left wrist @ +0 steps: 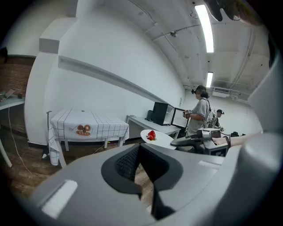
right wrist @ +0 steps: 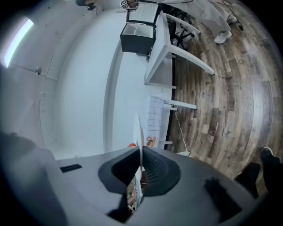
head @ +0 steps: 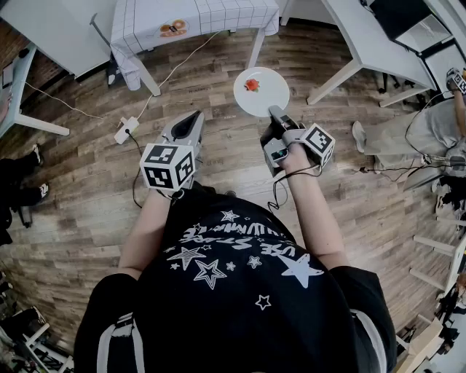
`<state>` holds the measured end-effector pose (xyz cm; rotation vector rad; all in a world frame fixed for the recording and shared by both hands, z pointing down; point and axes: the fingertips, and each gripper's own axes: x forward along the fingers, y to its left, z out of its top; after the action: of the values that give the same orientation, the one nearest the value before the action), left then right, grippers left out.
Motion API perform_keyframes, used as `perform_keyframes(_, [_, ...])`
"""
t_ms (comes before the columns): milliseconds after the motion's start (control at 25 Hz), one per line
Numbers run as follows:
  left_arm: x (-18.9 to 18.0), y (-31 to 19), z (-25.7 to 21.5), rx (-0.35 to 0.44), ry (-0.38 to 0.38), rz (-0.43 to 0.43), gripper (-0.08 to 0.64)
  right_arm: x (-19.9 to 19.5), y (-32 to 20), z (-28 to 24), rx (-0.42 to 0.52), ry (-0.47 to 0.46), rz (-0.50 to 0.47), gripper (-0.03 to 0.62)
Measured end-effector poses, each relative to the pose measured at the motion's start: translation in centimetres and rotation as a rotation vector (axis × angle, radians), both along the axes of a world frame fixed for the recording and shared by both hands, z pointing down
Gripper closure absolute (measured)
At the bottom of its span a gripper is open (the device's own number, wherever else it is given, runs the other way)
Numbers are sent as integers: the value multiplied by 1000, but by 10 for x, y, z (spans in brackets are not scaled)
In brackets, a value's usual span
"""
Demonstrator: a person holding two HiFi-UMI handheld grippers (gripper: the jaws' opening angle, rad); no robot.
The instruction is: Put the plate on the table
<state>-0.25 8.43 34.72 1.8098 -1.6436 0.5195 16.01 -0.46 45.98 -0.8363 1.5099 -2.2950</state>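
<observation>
Head view: the right gripper (head: 275, 113) is closed on the rim of a round white plate (head: 271, 93) above the wooden floor (head: 218, 109), well apart from the checked-cloth surface (head: 196, 18). The left gripper (head: 191, 120) is closed, empty.

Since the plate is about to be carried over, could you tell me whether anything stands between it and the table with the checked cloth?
Nothing visible does. The right tongs grip the plate by its rim, and between it and the checked-cloth table lies only open wooden floor, with a white cable lying flat on it.
</observation>
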Motion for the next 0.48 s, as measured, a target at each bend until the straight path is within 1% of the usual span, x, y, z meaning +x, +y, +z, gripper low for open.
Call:
perform_keyframes(240, [1,1,1,-4,0,6,551,1,5,-6,-17,27,-17,571])
perform_keyframes(400, [3,-2,0,-4,-5,11,551,3,2,-3,-18,7,-8,571])
perform_keyframes(480, [5,-4,0,-4,-10,13,551,3,0,-4,-16,10,-27,571])
